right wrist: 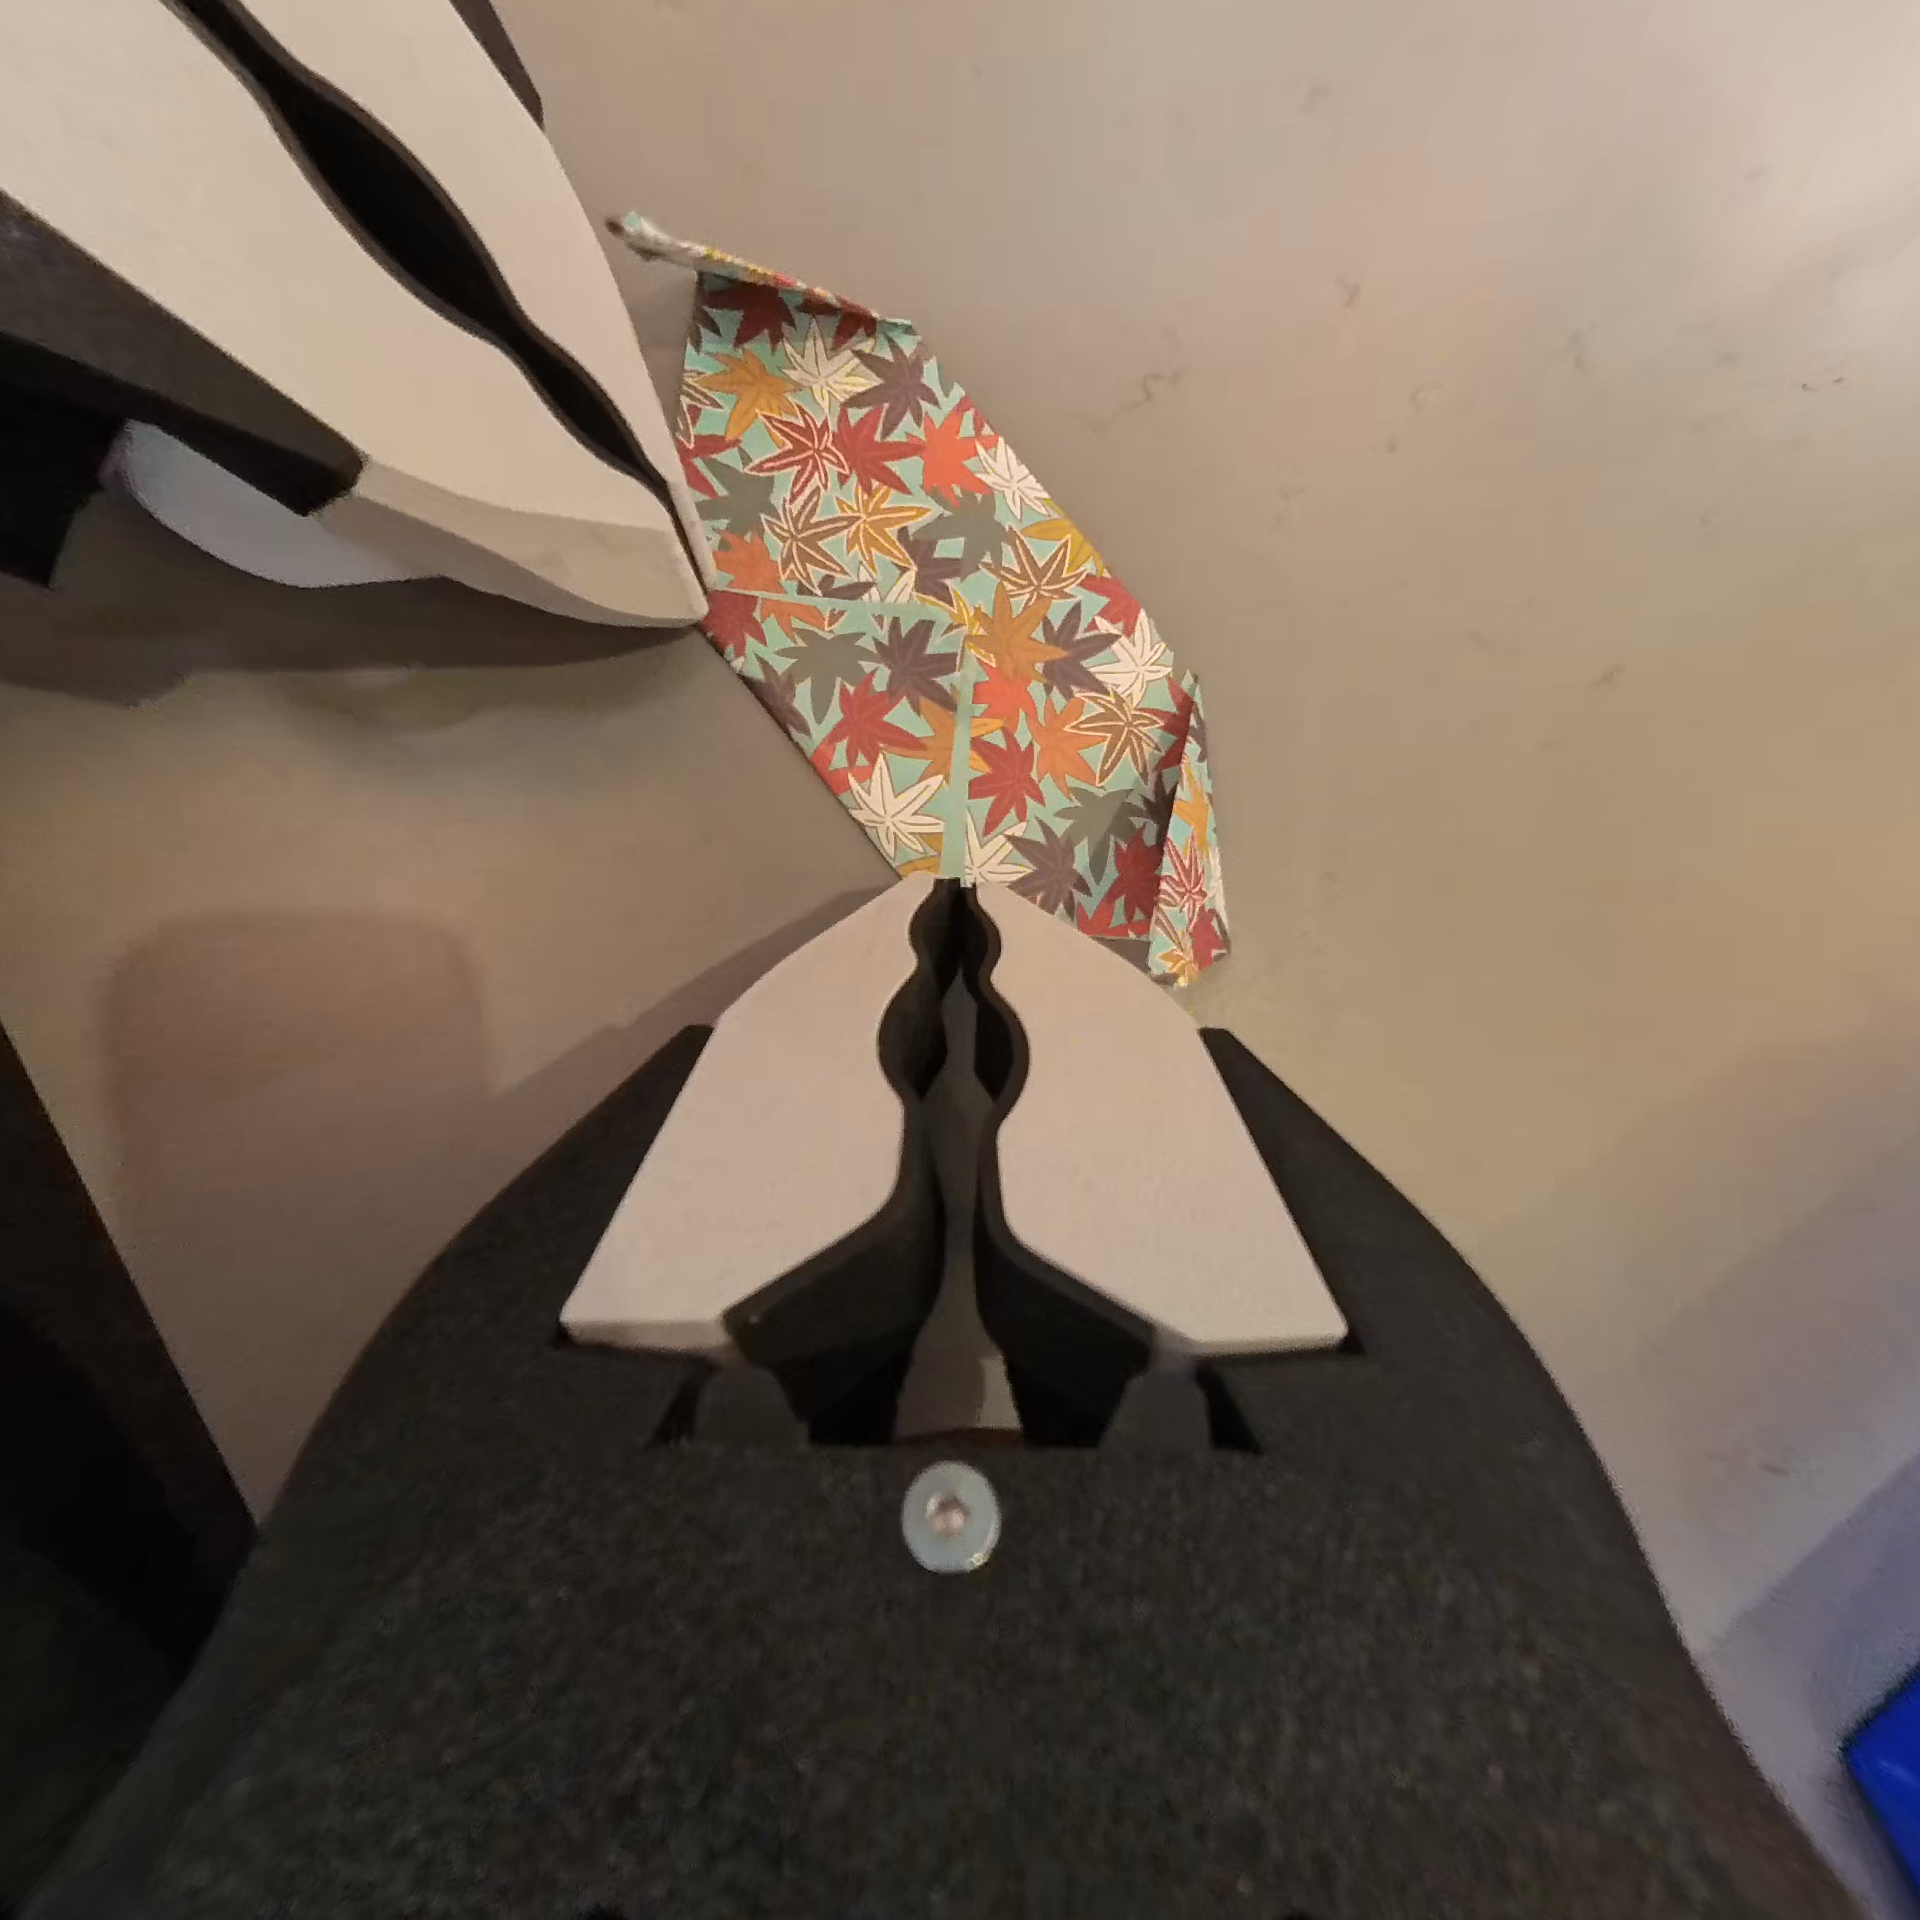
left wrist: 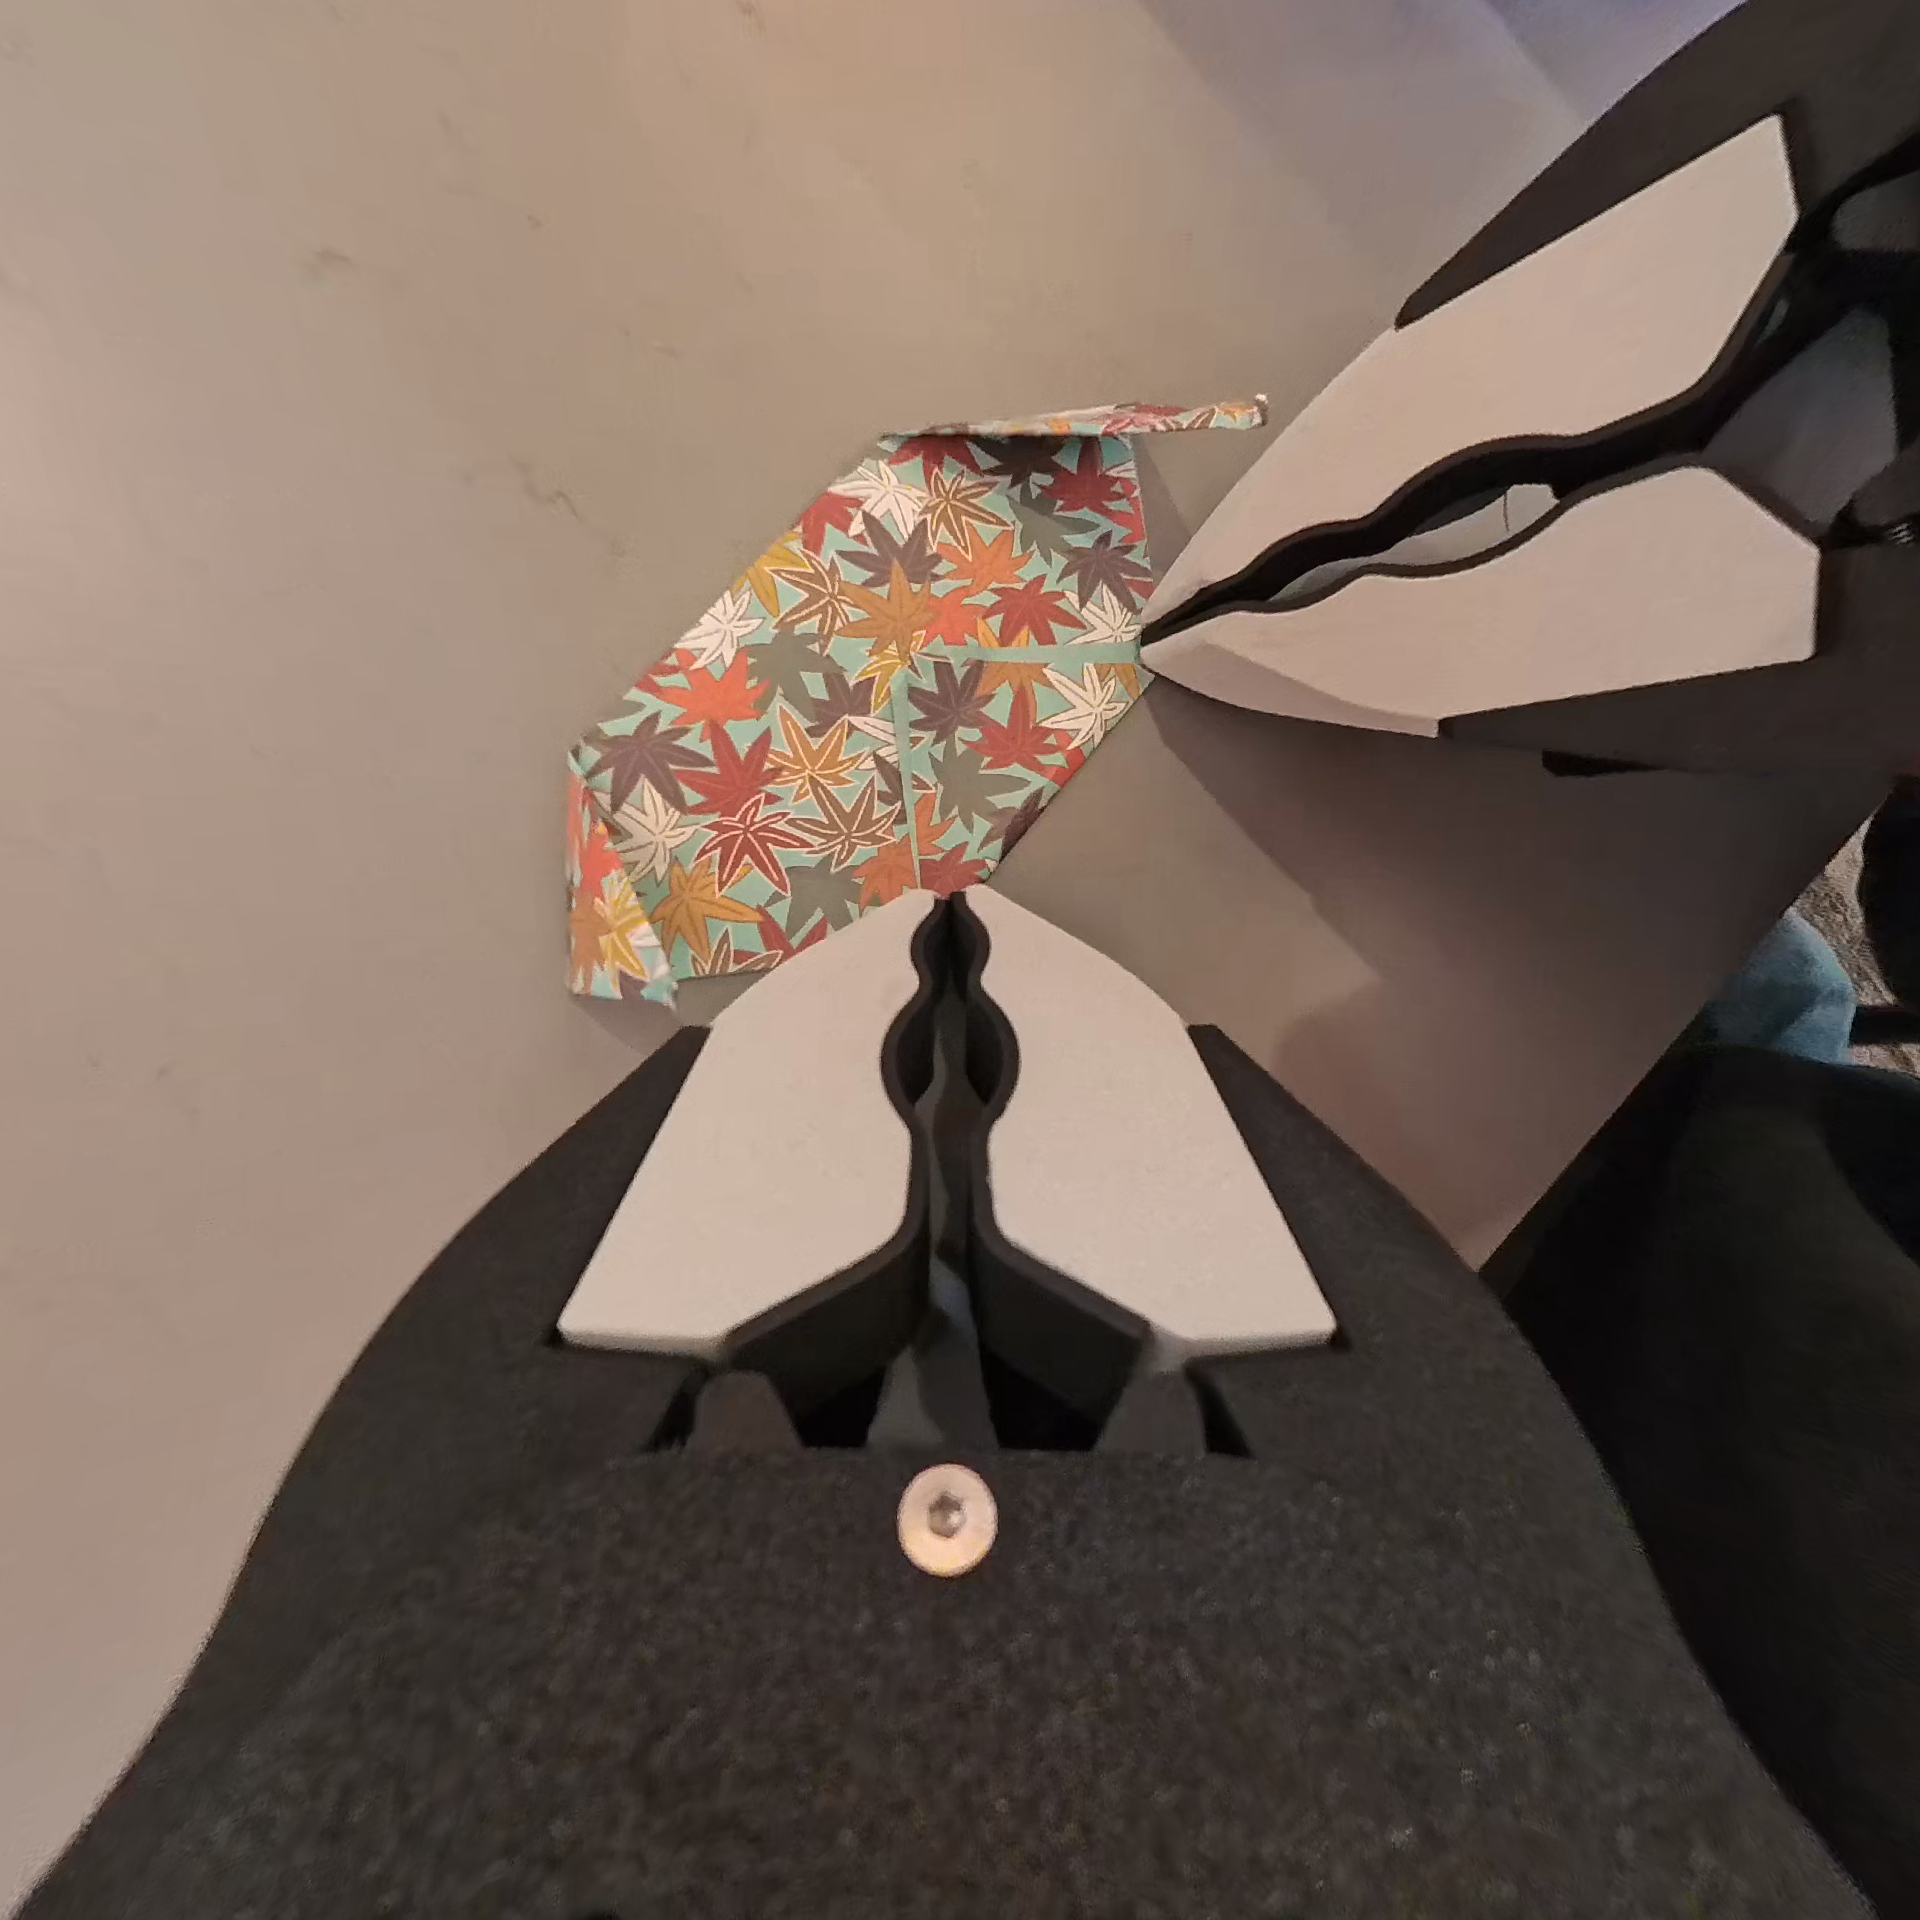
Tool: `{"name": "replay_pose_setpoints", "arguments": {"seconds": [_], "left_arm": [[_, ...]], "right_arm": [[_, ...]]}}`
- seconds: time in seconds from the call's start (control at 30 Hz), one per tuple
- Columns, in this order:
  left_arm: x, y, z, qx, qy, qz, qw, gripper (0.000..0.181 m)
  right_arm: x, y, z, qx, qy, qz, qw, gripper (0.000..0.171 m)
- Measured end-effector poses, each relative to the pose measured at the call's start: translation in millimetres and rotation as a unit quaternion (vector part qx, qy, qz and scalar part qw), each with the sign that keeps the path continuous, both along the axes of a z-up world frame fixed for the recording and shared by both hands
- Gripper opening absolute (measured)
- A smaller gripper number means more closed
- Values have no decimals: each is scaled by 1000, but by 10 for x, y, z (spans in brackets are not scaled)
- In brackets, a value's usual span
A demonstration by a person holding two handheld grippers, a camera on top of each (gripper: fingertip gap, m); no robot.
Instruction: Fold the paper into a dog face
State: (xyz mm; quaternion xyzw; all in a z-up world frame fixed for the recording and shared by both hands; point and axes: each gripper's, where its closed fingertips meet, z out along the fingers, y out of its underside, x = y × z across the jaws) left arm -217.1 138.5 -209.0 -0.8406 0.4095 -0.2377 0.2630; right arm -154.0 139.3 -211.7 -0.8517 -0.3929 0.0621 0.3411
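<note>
I find both tools, left tool (left wrist: 948, 906) and right tool (right wrist: 954, 885), pinched on the folded paper (left wrist: 883, 696); ears apparently folded; next, the chin tip.

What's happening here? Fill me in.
A person is working two handheld grippers on a leaf-patterned paper lying on a pale table. The paper is already folded into a compact shape with small flaps turned at two ends. The left gripper and the right gripper each appear shut on a point of the paper's edge. Whether the dog face is finished is unclear.
</note>
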Motion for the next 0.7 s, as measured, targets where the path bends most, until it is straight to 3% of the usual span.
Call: {"name": "replay_pose_setpoints", "arguments": {"seconds": [0.2, 0.43, 0.7], "left_arm": [[140, 94, 214, 4, -23, 3, 1000, 0], [385, 188, 6, 20, 52, -15, 998, 0], [327, 282, -14, 22, 60, 10, 998, 0]], "right_arm": [[-3, -3, -1, 5, -6, -4, 1000, 0], [-4, -5, 1, 10, -3, 0, 1000, 0], [-2, -8, 0, 13, 5, -4, 1000, 0]]}}
